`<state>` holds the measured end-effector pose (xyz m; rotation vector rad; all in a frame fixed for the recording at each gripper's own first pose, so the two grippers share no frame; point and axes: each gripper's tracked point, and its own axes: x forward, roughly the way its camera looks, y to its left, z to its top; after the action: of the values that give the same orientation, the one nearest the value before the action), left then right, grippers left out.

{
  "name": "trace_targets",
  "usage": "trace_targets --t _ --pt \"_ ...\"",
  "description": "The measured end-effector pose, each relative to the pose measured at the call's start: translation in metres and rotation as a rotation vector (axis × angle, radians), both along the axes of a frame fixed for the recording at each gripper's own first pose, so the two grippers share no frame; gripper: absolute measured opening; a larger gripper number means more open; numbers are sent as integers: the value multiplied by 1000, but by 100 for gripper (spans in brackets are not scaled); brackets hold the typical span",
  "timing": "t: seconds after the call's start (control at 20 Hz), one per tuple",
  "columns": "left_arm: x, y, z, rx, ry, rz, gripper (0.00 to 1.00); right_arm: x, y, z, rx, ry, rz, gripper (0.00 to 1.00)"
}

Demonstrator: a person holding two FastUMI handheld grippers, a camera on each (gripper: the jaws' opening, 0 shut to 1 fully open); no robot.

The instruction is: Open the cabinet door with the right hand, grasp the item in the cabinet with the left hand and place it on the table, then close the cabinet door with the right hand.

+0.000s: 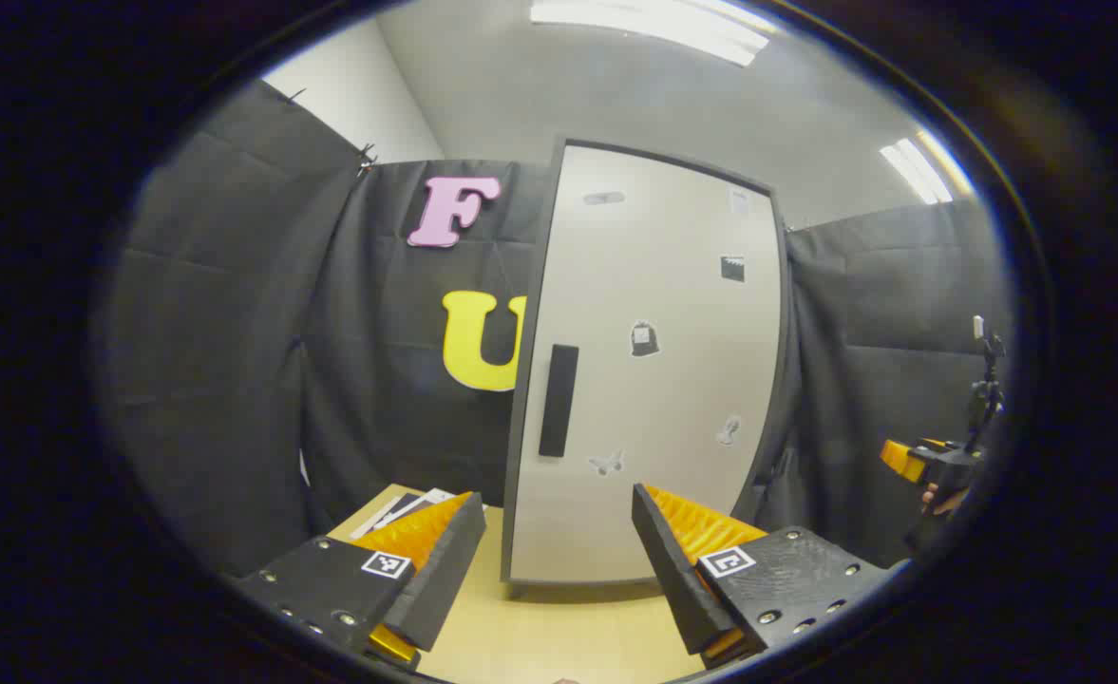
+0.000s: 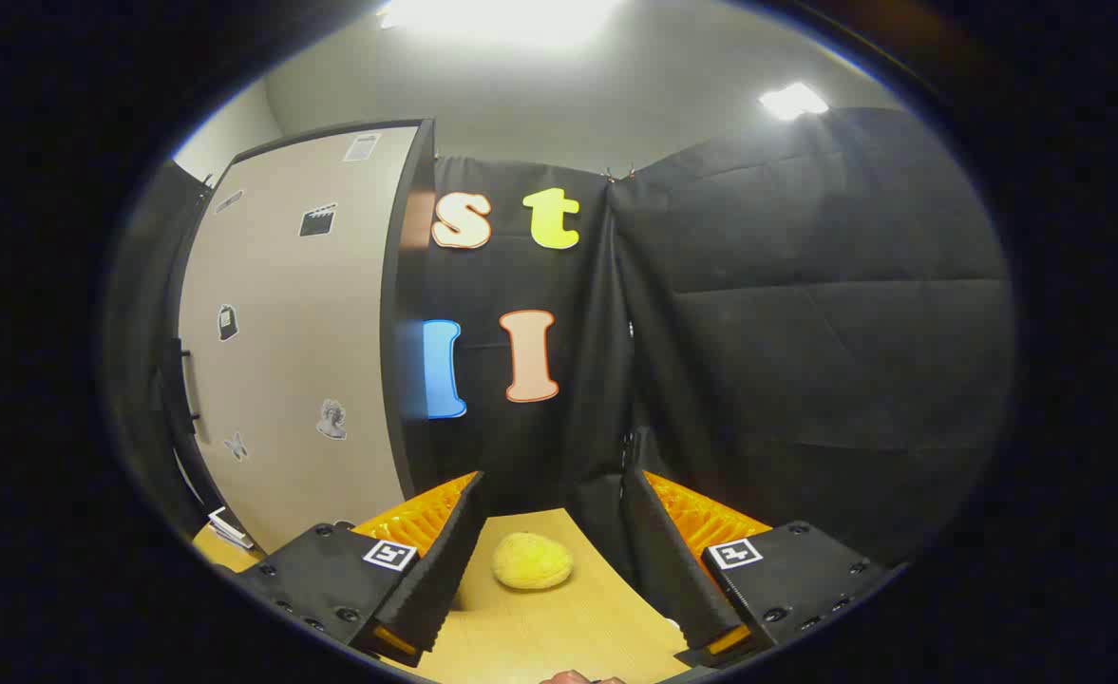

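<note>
Between the right gripper (image 2: 551,556) jaws (spread, like the left's) lies a yellow item (image 2: 532,560).

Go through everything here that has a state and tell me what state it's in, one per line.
Tall white cabinet door: closed.
Black vertical door handle: untouched.
Yellow round sponge-like item: resting on the wooden table.
Left gripper: open, empty.
Right gripper: open, empty.

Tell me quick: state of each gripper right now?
Left gripper: open, holding nothing, facing the closed light-grey cabinet door.
Right gripper: open, empty, above the yellow rounded sponge.
</note>
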<state>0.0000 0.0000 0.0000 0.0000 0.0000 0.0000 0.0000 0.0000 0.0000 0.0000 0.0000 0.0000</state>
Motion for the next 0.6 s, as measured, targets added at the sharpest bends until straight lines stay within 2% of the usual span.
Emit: trace_targets --t 0.1,0.2,0.3,0.4,0.45,0.5,0.6 --pt "-10 -1 -1 36 -10 64 92 2 -1 -3 -15 -1 53 95" --pt "-20 -16 -9 -3 -10 88 92 2 0 -7 -21 -8 102 95" --pt "-24 -29 -18 -35 5 79 93 1 5 -16 -10 0 150 92" --pt "-30 -30 -24 -3 20 92 92 -5 10 -28 -8 20 173 95" --pt "-32 -29 -25 20 23 98 92 -6 12 -32 -11 30 176 92" --pt "-32 -27 -26 37 24 103 94 -7 17 -36 -10 43 184 95" --pt "-26 -22 -29 53 20 94 92 -11 30 -41 -3 68 196 95"
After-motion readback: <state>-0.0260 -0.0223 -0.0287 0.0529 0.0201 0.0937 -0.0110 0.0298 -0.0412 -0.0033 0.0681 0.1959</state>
